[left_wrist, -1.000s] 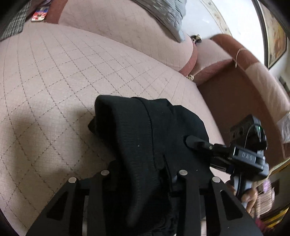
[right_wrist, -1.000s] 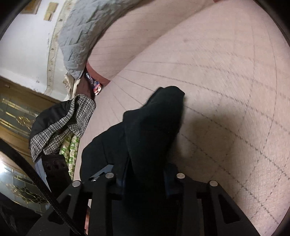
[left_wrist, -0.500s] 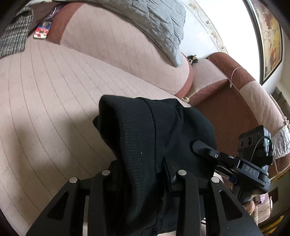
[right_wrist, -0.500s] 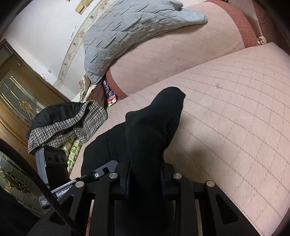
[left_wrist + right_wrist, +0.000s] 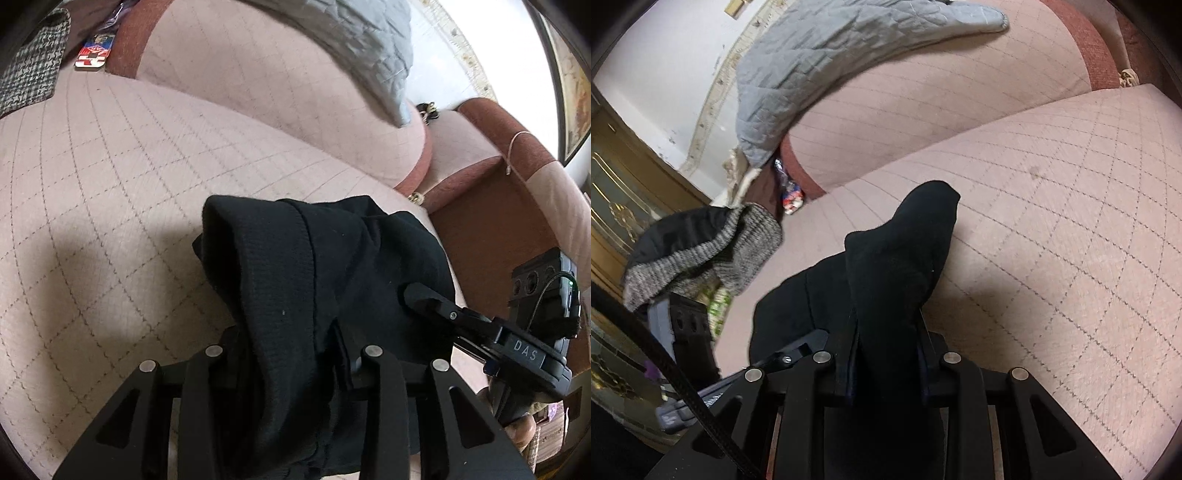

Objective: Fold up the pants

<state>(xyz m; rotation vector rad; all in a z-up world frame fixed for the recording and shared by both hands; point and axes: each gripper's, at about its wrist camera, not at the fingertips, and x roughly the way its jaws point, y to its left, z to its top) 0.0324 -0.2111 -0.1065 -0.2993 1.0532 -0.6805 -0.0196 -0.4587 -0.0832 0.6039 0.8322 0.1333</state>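
Note:
The black pants (image 5: 317, 266) hang bunched over both grippers above the pink quilted sofa seat (image 5: 110, 177). My left gripper (image 5: 291, 354) is shut on one end of the pants; the cloth drapes over its fingers and hides the tips. My right gripper (image 5: 886, 350) is shut on the other end of the pants (image 5: 897, 258), which sticks up between its fingers. The right gripper also shows in the left wrist view (image 5: 480, 325), gripping the cloth at the right. The left gripper shows low left in the right wrist view (image 5: 783, 362).
A grey quilted pillow (image 5: 831, 51) lies on the sofa backrest (image 5: 280, 92). A checked garment (image 5: 701, 251) is heaped at the seat's left end. A brown armrest (image 5: 491, 206) stands at the right. A small printed packet (image 5: 94, 55) lies by the backrest.
Both grippers have tilted up and lifted with the pants, so the backrest and pillow come into view. Their grip on the cloth is unchanged.

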